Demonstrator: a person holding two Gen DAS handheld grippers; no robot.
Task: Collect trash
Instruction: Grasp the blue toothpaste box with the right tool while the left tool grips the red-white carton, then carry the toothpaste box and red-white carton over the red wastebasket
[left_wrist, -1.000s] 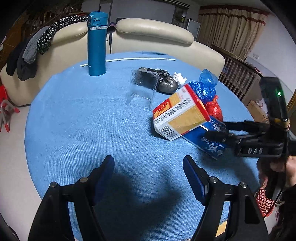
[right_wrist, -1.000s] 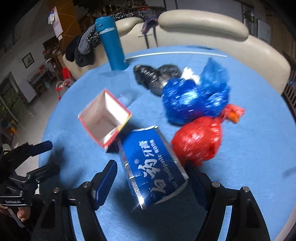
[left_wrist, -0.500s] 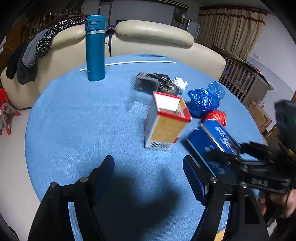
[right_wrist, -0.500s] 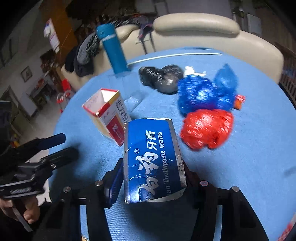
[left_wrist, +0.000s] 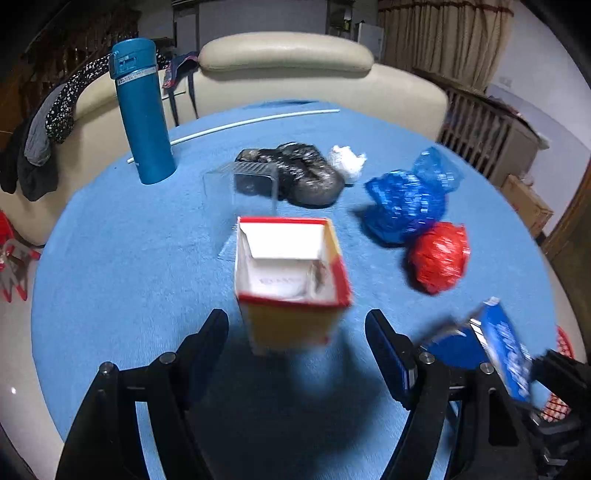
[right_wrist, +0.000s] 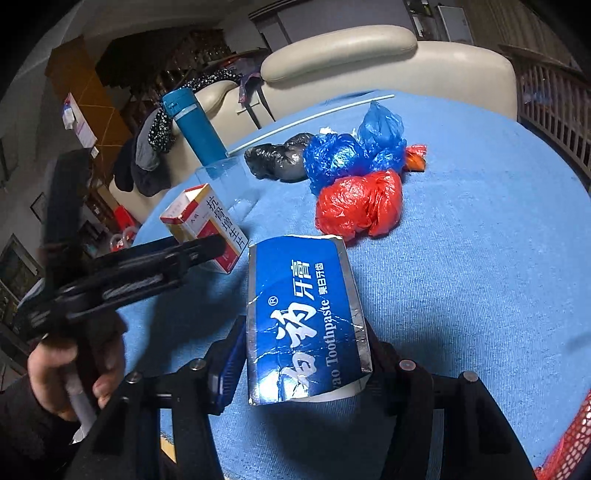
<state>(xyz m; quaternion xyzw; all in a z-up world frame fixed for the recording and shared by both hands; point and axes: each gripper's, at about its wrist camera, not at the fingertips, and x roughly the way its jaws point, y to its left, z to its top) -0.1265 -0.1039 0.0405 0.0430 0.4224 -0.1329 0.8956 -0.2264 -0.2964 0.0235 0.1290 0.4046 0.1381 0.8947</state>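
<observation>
My right gripper (right_wrist: 306, 354) is shut on a blue toothpaste box (right_wrist: 304, 317) and holds it above the near edge of the blue round table (right_wrist: 461, 258); the box also shows in the left wrist view (left_wrist: 506, 354). My left gripper (left_wrist: 295, 332) is open, its fingers on either side of an upright, open-topped red and yellow carton (left_wrist: 291, 284), which also shows in the right wrist view (right_wrist: 207, 225). Behind lie a red bag (left_wrist: 439, 258), a blue bag (left_wrist: 406, 199), a black bag (left_wrist: 306, 173), white crumpled paper (left_wrist: 347, 162) and a clear plastic tray (left_wrist: 243, 188).
A tall blue flask (left_wrist: 142, 110) stands at the table's far left. A white rod (left_wrist: 236, 127) lies along the far edge. A cream sofa (left_wrist: 295, 74) with clothes draped over it stands behind. A red mesh basket (right_wrist: 569, 443) sits at the lower right, below the table's edge.
The right gripper shut on the toothpaste box and pulled it back toward the table's near edge. The carton tipped upright. The left gripper moved forward, up to the carton.
</observation>
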